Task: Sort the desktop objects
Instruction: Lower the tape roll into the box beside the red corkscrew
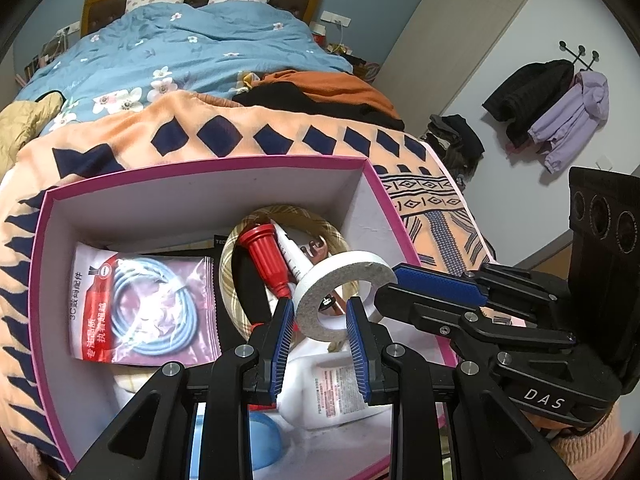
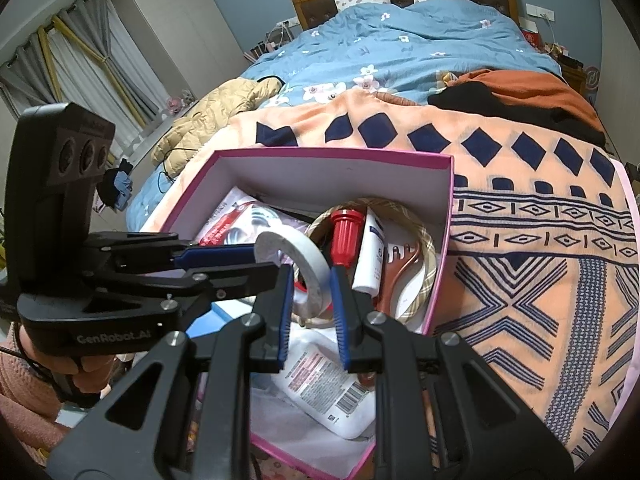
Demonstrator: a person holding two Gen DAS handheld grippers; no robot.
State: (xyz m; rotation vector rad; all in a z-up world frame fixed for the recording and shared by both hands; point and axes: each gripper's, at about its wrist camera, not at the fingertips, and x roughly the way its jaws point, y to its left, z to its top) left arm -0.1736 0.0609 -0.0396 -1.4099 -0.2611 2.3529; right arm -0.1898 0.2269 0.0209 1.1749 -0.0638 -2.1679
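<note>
Here, the roll of white tape (image 1: 345, 295) stands on edge above the open pink box (image 1: 208, 168), held from two sides. The left gripper (image 1: 320, 318) has its blue fingers (image 1: 280, 344) closed on the lower part of the ring, one pad on each side. The right gripper (image 2: 310, 288) grips the same roll (image 2: 298, 268) across its width, a pad against each flat face; in the left wrist view this right gripper reaches in from the right and meets the ring's right edge.

Just beyond the fingertips, inside the box, a red cone-shaped cap (image 1: 266, 256) lies beside a white tube (image 2: 370, 256), with a brown hair comb (image 2: 400, 276) to the right of the tube. A plaid-patterned hoop (image 2: 424, 248) encircles these items. Left of the left fingers lies a bagged blue cable (image 1: 148, 304). Beneath both sets of fingers rests a white bottle with a printed label (image 2: 324, 388).

The box sits on an orange patterned blanket (image 2: 520, 240) on the bed (image 2: 400, 40). A hand (image 2: 80, 376) in a pink sleeve holds the left gripper's handle.
</note>
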